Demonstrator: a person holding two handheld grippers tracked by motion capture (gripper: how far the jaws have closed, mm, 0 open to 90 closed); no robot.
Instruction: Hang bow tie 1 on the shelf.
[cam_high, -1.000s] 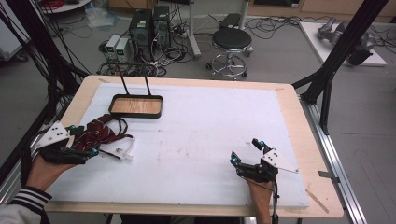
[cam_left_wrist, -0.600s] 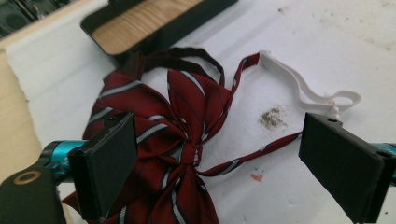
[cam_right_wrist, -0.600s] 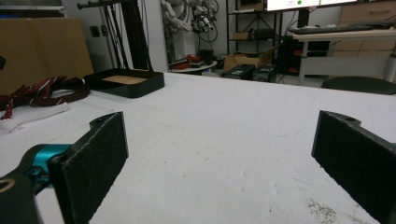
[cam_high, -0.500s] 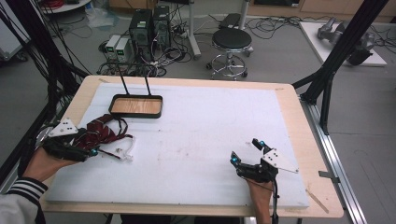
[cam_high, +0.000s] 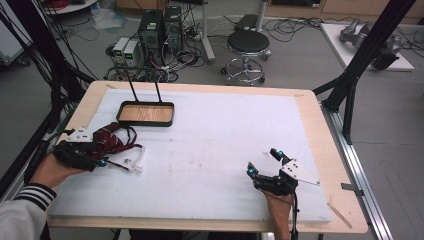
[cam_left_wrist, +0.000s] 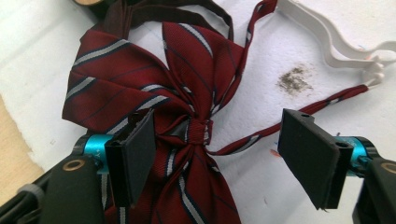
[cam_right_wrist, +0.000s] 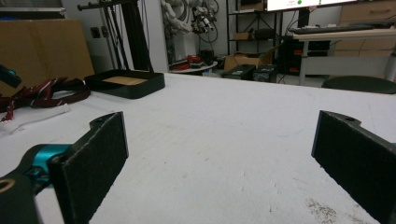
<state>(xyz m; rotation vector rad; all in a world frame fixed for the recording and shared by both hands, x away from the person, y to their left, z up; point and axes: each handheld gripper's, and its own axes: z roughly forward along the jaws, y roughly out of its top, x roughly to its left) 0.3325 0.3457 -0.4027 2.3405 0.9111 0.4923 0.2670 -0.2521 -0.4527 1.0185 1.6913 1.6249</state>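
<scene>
A dark red striped bow tie (cam_left_wrist: 187, 79) lies on the white table cover, with its thin strap running to a white plastic clasp band (cam_left_wrist: 336, 44). My left gripper (cam_left_wrist: 222, 154) hangs over it, and its jaws have just been closing with the tie's knot between them. The left pad (cam_left_wrist: 133, 158) overlaps the tie's left wing and the right pad (cam_left_wrist: 310, 156) stands clear of the cloth. In the high view the bow tie (cam_high: 107, 142) sits at the table's left by my left gripper (cam_high: 100, 161). My right gripper (cam_high: 262, 162) rests open near the front right, nothing between its pads.
A black tray (cam_high: 120, 117) with a wooden floor and two upright rods stands at the back left; its rim (cam_right_wrist: 140, 88) appears in the right gripper view. The white cover (cam_high: 225, 135) spreads between the hands. A stool and computers stand beyond the table.
My left hand has slid a little to the right and onto the bow tie. The right hand and its gripper have kept still.
</scene>
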